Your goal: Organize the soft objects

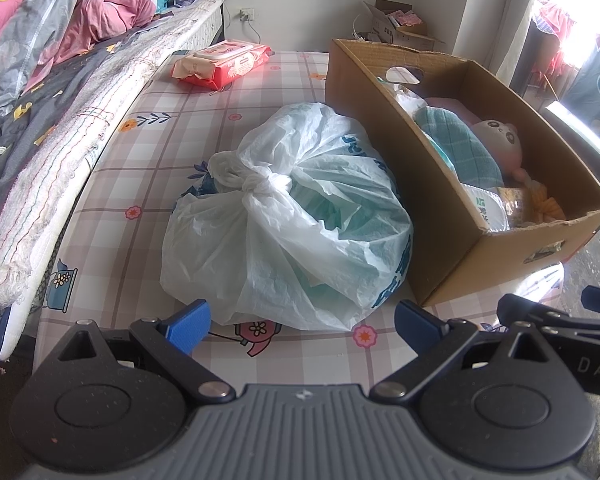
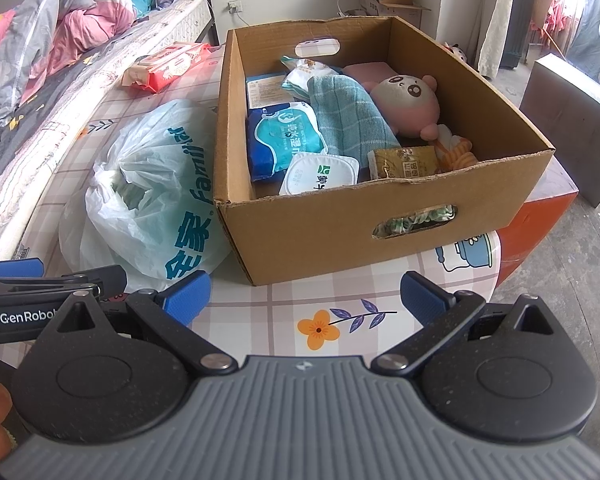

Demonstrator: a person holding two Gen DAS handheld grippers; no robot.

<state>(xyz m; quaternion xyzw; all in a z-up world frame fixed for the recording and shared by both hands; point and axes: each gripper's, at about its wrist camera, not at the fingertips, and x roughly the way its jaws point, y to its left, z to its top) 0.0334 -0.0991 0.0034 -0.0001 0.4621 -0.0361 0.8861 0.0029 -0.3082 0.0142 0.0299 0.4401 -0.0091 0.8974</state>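
Note:
A knotted white plastic bag (image 1: 292,216) full of soft goods lies on the checked table cover, left of a cardboard box (image 1: 384,120). In the right wrist view the bag (image 2: 156,188) and box (image 2: 320,232) show too. The box holds a pink plush toy (image 2: 408,100), a teal towel (image 2: 348,116), wet-wipe packs (image 2: 284,140) and snack packets. A red wipes pack (image 1: 224,62) lies at the table's far end. My left gripper (image 1: 302,326) is open and empty just before the bag. My right gripper (image 2: 306,298) is open and empty before the box.
A bed with a white mattress edge (image 1: 80,120) and piled pink and grey bedding (image 1: 60,20) runs along the left. Another open carton (image 1: 400,24) stands by the far wall. A red stool (image 2: 536,224) and a dark cabinet (image 2: 572,120) stand right of the table.

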